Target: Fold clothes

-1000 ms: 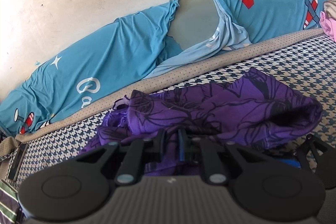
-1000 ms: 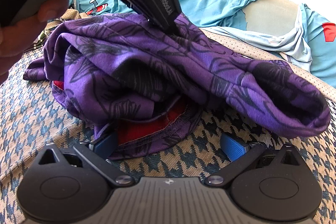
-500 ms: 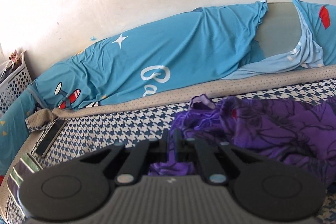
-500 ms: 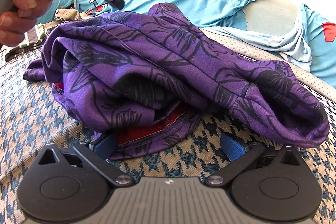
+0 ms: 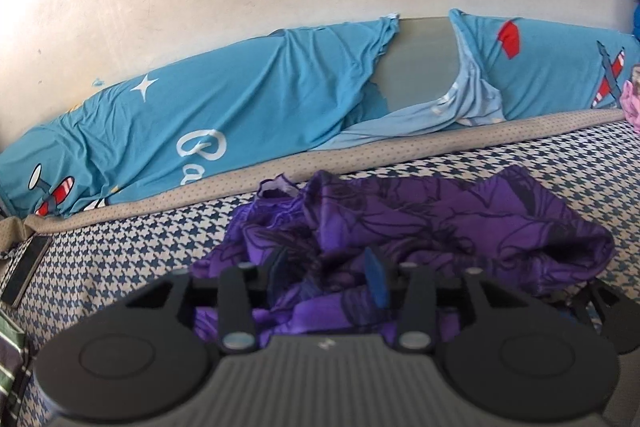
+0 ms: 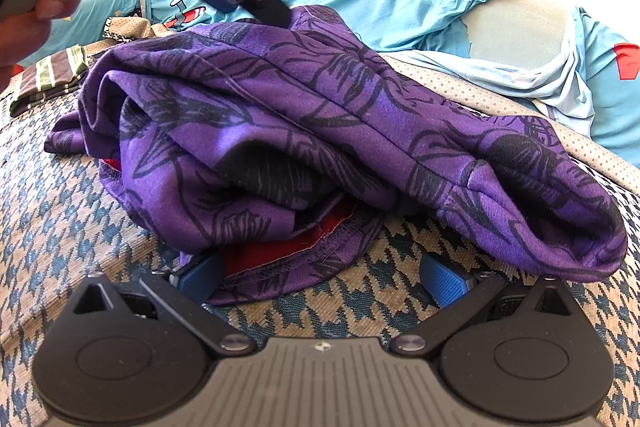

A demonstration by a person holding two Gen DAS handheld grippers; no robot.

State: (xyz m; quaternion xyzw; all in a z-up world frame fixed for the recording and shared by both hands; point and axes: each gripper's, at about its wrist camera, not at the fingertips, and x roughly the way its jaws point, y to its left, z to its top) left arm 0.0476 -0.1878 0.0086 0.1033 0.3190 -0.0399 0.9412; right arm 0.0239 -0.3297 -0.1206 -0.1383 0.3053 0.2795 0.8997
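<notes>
Purple garment (image 6: 320,131) lies bunched on the houndstooth bed (image 6: 52,211). Left claw (image 5: 326,277) angles down over its far edge, jaws just opened, cloth loose between them. Right claw (image 6: 320,277) rests low at the near hem, jaws wide apart, gripping nothing.

Left tool (image 5: 326,277) jaws just opened over purple garment (image 5: 420,223), back above its crumpled heap

White cursive lettering on the blue cartoon-print bedsheet (image 5: 248,115) along the wall begins "Ca"; the remaining letters are hidden in folds.
</notes>
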